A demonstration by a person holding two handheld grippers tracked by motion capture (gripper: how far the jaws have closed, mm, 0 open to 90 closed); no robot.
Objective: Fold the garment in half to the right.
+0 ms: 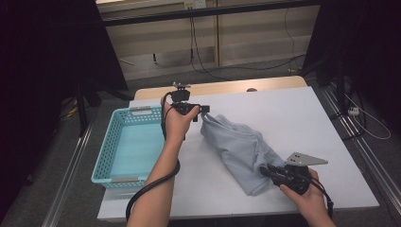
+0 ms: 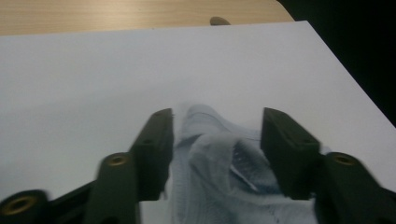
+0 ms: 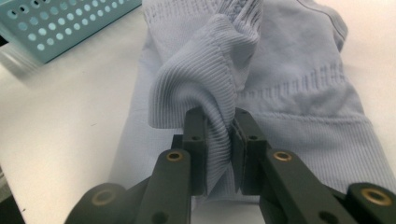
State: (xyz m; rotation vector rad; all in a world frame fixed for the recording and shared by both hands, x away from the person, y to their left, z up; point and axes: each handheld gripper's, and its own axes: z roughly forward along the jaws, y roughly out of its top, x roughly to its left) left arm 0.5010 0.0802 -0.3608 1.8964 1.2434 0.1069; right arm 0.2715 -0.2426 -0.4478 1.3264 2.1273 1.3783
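The garment (image 1: pixel 239 149) I am working on is a pale grey-blue knit top, ribbed at its hem and cuffs, crumpled into a long bundle that runs from near the middle of the white board (image 1: pixel 293 118) down toward its near right corner. My right gripper (image 3: pixel 218 140) has its jaws pinched narrow on a bunched fold of the ribbed edge at the near end of the bundle, the cloth squeezed flat between the pads. My left gripper (image 2: pixel 215 140) sits at the far end of the bundle, jaws parted with a hump of the fabric standing between them; one pad lies against the cloth, the other stands clear of it, so nothing is gripped there.

A turquoise perforated basket (image 1: pixel 106 156) stands at the board's left edge, just beside my left forearm. The board lies on a light wooden table (image 1: pixel 227 88) whose far edge shows beyond it. Around it the room is dim, with a grey floor, dark stands on both sides, and cables trailing down a pale wall behind.
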